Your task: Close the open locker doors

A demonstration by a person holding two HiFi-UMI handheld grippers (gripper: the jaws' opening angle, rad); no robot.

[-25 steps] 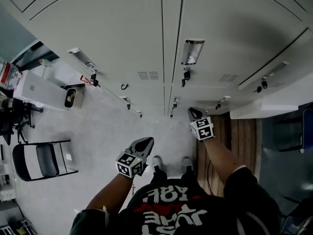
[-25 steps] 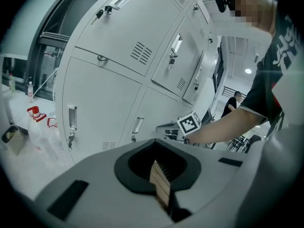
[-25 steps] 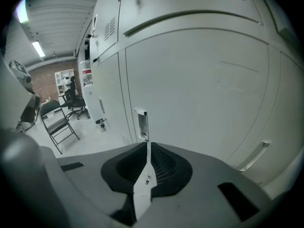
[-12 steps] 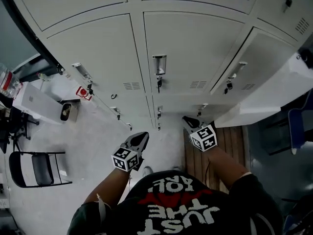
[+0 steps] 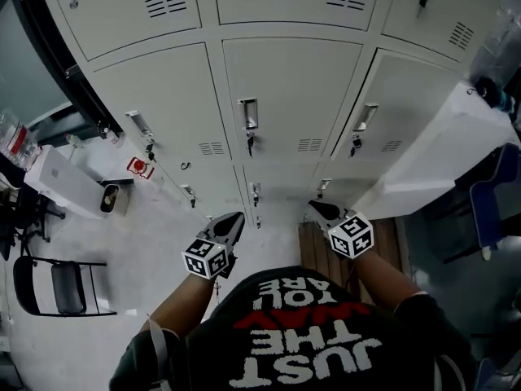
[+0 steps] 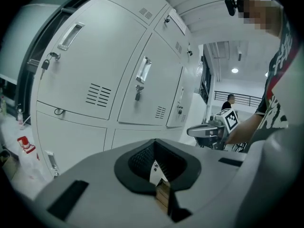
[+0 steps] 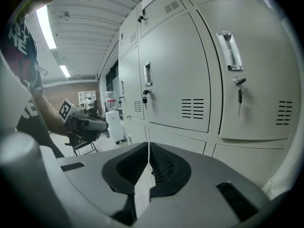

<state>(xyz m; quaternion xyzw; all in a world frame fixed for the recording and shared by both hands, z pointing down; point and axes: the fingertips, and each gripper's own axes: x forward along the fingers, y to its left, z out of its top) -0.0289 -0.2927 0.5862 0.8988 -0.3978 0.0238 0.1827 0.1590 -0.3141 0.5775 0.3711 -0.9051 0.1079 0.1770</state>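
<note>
A wall of pale grey lockers (image 5: 281, 96) stands in front of me, with handles and keys in the locks. At the right a white locker door (image 5: 431, 157) swings far out from the bank; the left gripper view shows that door (image 6: 195, 109) too. The door above it (image 5: 399, 104) shows a dark gap along its left edge. My left gripper (image 5: 234, 217) (image 6: 154, 152) is shut and empty, low before the lockers. The right gripper (image 5: 313, 206) (image 7: 149, 144) points at the bottom row, clear of every door. Its jaws are closing, tips together, nothing between them.
A black folding chair (image 5: 61, 287) and a white box (image 5: 69, 182) stand on the floor at the left. A blue chair (image 5: 496, 194) is at the far right. Wooden boards (image 5: 321, 255) lie under my right arm. A person (image 6: 230, 101) stands far off.
The head view has tilted up, so higher locker rows now show and the lockers look farther off. Both grippers stay low in front of me; the right one has shifted slightly rightward.
</note>
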